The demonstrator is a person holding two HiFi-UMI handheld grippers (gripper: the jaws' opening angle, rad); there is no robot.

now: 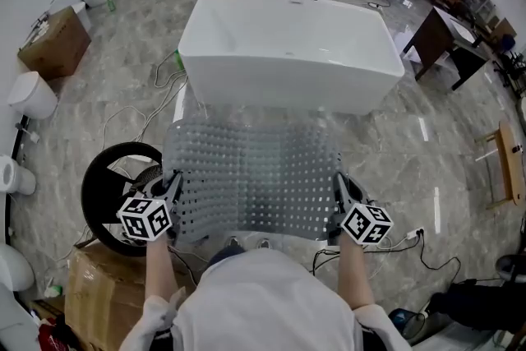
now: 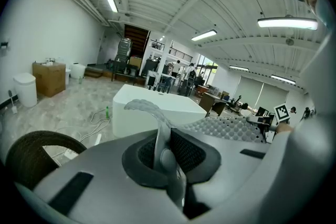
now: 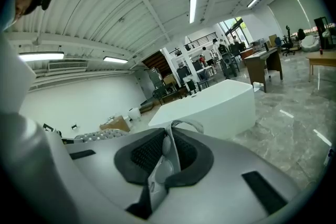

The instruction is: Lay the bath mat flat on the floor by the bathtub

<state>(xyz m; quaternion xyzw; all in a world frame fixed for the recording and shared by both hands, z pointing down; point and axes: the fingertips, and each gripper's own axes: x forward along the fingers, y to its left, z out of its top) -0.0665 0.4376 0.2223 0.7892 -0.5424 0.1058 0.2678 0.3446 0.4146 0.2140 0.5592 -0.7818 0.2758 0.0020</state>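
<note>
A clear, perforated bath mat (image 1: 251, 175) hangs stretched in the air between my two grippers, in front of the white bathtub (image 1: 289, 49). My left gripper (image 1: 170, 195) is shut on the mat's near left corner, and the mat's edge (image 2: 157, 131) curls up between its jaws in the left gripper view. My right gripper (image 1: 338, 195) is shut on the near right corner, where a clear strip of mat (image 3: 169, 149) is pinched in the right gripper view. The tub (image 2: 152, 110) (image 3: 210, 107) stands ahead of both grippers. The mat's far edge droops toward the tub's near wall.
A black round wheel (image 1: 115, 185) lies on the marble floor at my left, over a cardboard box (image 1: 99, 292). White cables (image 1: 156, 107) run left of the tub. Another box (image 1: 53, 41) and white toilets (image 1: 33, 94) stand along the left wall. Desks (image 1: 448, 41) stand at far right.
</note>
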